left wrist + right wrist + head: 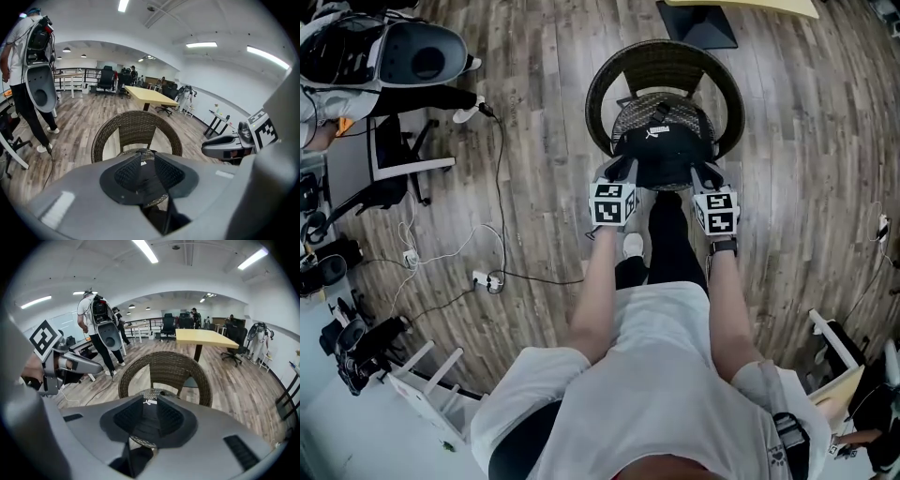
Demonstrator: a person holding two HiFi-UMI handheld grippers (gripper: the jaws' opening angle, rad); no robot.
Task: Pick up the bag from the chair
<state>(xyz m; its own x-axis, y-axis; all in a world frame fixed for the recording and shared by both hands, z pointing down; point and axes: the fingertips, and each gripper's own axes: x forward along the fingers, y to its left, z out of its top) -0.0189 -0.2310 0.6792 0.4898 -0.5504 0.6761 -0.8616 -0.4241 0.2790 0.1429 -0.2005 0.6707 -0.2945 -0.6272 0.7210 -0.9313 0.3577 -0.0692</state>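
A black bag with a white logo lies on the seat of a round wicker chair. My left gripper and right gripper reach side by side to the bag's near edge. In the left gripper view the jaws stand a narrow gap apart, and dark bag fabric with a small white tag shows through the gap. The right gripper looks the same, with the bag in its narrow gap. Neither pair of pads presses on anything that I can see. The chair back rises just beyond.
A person carrying a grey device stands at the upper left, next to an office chair. Cables and a power strip lie on the wood floor to the left. A yellow table stands behind the chair.
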